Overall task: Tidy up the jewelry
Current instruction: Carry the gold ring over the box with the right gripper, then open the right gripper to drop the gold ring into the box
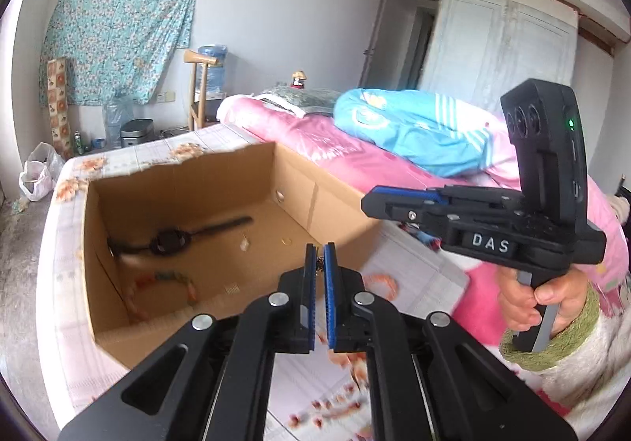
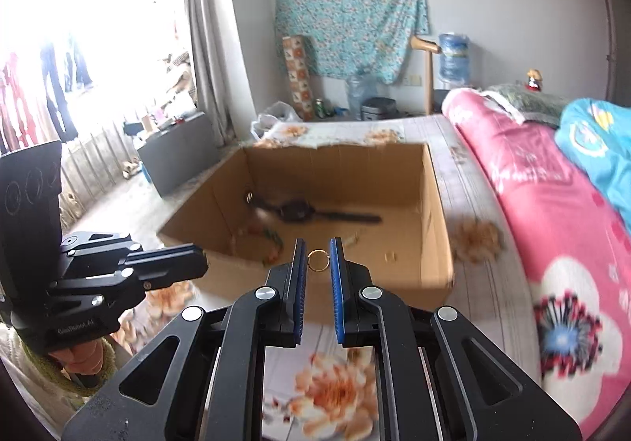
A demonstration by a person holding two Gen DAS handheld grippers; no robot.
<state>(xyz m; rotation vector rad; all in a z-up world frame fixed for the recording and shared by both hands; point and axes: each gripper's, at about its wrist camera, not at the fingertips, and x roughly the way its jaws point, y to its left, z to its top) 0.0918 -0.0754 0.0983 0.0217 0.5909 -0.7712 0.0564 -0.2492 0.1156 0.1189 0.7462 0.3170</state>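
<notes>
A thin gold ring (image 2: 318,259) stands upright, pinched between my right gripper's (image 2: 318,257) blue pads. Something small and dark sits clamped between my left gripper's (image 1: 320,259) nearly closed pads; I cannot tell what. Inside the open cardboard box (image 2: 437,212) lie a black watch (image 2: 297,210), a colourful bracelet (image 2: 272,240) and another small gold ring (image 1: 286,242)

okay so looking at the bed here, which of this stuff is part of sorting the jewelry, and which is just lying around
Part of the job:
- gold ring, gripped in the right gripper
- small chain-like piece, pinched in the left gripper
- cardboard box
- black watch and beaded bracelet inside the box

Just lying about:
- pink quilt
- blue jacket
- water bottle
- rice cooker
</notes>
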